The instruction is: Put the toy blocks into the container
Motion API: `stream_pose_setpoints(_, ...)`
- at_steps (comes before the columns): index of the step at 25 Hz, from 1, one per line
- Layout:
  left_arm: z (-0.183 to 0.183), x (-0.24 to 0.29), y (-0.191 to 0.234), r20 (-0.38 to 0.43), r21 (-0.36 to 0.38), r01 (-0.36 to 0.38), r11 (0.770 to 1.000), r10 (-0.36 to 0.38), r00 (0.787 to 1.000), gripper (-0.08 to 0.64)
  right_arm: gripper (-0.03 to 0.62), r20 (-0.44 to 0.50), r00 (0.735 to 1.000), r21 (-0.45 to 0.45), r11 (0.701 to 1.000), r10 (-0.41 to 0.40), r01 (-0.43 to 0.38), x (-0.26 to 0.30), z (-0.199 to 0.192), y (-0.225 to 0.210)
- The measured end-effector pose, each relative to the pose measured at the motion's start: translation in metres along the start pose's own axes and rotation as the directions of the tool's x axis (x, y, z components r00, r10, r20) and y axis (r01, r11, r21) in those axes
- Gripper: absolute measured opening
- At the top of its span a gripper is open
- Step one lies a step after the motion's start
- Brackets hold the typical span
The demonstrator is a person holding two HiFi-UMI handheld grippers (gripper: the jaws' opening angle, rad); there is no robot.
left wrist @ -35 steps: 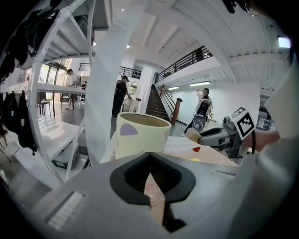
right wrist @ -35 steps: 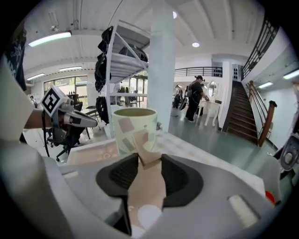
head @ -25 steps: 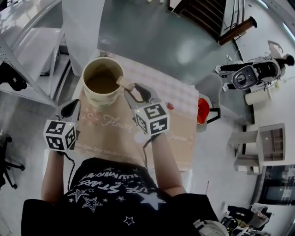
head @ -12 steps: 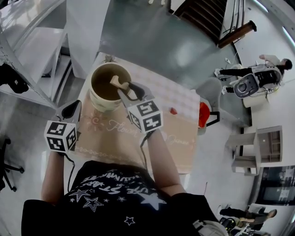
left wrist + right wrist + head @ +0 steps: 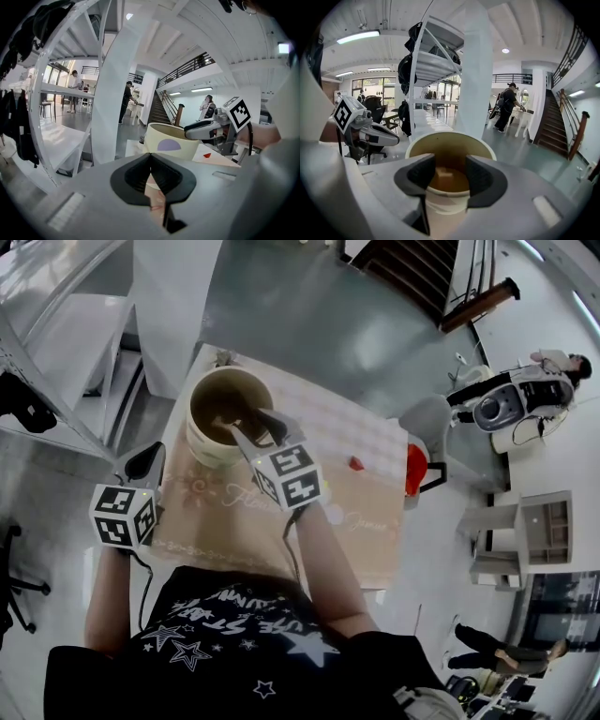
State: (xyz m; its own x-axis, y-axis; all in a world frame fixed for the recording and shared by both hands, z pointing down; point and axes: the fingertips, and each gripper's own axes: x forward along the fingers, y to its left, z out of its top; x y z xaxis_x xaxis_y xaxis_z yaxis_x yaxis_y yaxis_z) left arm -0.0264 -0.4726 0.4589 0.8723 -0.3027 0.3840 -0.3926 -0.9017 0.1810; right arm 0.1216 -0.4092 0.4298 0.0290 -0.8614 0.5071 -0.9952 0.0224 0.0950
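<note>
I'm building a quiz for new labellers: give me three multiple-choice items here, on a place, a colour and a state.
1. Where does the red block lie? A in the container; B on the tablecloth; C between the right gripper's jaws.
2. What colour is the container's outer wall? A cream; B blue; C black.
3. How do the right gripper's jaws stand? A apart over the container; B clamped on its rim; C clamped on the red block.
Answers: 1 B, it lies on the cloth, right of the container. 2 A, the left gripper view shows cream. 3 A, the jaws have just been opening and grip nothing; a pale block lies in the container's bottom.
</note>
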Motion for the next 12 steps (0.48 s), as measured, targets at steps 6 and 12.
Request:
stream_pose_setpoints(6, 0.001, -0.003, -0.004, -0.009, 0.002, 0.008, 1.0, -0.008, 1.0, 0.009, 0.209, 0.013, 1.0, 0.007, 1.0, -0.019, 0.019, -0.008, 0.004, 0.001)
stream_pose_setpoints(12, -0.011, -0.009, -0.02, -0.034, 0.013, 0.02, 1.0, -0.019, 0.999, 0.009, 0.209, 0.055, 0.998, 0.025, 0.999, -0.036, 0.034, -0.027, 0.002, 0.0)
